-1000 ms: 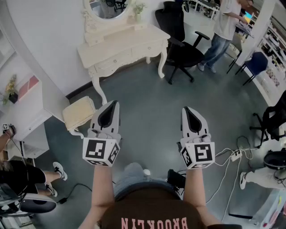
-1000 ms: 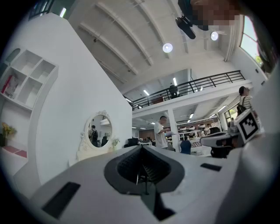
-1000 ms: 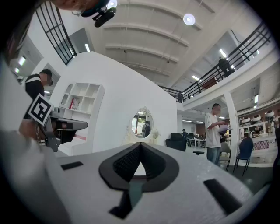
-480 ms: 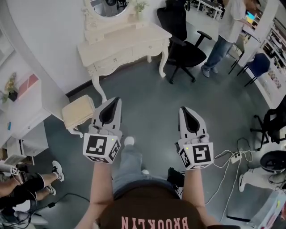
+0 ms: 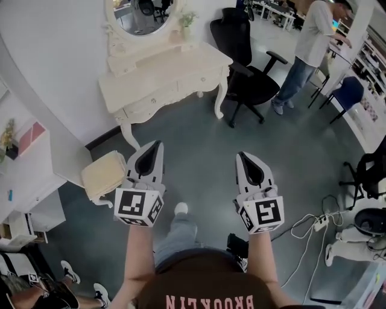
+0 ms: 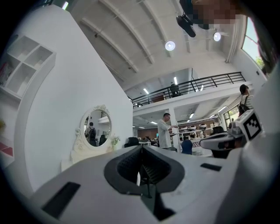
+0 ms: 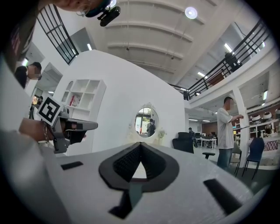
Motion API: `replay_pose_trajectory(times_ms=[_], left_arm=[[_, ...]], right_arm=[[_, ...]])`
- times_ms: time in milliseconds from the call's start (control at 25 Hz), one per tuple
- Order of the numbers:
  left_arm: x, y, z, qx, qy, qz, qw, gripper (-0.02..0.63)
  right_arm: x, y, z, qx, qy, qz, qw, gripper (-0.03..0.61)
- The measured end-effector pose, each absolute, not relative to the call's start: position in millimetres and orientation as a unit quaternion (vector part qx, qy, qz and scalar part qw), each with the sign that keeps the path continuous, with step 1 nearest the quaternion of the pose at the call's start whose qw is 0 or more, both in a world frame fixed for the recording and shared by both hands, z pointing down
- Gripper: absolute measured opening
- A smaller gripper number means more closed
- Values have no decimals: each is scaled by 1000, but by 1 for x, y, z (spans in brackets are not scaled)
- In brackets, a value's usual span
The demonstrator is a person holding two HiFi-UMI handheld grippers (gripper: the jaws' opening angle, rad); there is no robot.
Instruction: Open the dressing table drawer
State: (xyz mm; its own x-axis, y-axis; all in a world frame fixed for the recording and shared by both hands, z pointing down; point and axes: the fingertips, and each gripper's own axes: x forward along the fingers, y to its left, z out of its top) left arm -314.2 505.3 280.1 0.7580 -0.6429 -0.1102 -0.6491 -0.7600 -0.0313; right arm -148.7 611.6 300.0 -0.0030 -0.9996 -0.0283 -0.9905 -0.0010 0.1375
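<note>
The cream dressing table (image 5: 158, 73) stands against the white wall, far ahead of both grippers. Its front drawers (image 5: 152, 101) are closed, and an oval mirror (image 5: 140, 11) rises behind it. My left gripper (image 5: 157, 144) is held out over the grey floor, shut and holding nothing. My right gripper (image 5: 239, 155) is level beside it, also shut and holding nothing. In the left gripper view the jaw tips of the left gripper (image 6: 141, 147) meet, with the mirror (image 6: 96, 127) beyond. The right gripper (image 7: 140, 143) points at the mirror (image 7: 147, 119) too.
A cushioned stool (image 5: 102, 174) sits left of my left gripper. A black office chair (image 5: 247, 67) stands right of the table, with a standing person (image 5: 307, 43) and a blue chair (image 5: 346, 88) beyond. White shelves (image 5: 27, 158) are at left. Cables (image 5: 309, 221) lie at right.
Both grippers have moved forward across the floor toward the dressing table, which now looks nearer. The holder's foot has stepped ahead. The jaws stay shut.
</note>
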Motion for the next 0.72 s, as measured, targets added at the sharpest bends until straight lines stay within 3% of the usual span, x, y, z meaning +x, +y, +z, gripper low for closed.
replay_pose_trajectory(times_ms=[720], left_arm=[[-274, 265, 281, -949, 312, 43, 22, 5]], right_arm=[[-119, 371, 292, 723, -686, -62, 58, -2]])
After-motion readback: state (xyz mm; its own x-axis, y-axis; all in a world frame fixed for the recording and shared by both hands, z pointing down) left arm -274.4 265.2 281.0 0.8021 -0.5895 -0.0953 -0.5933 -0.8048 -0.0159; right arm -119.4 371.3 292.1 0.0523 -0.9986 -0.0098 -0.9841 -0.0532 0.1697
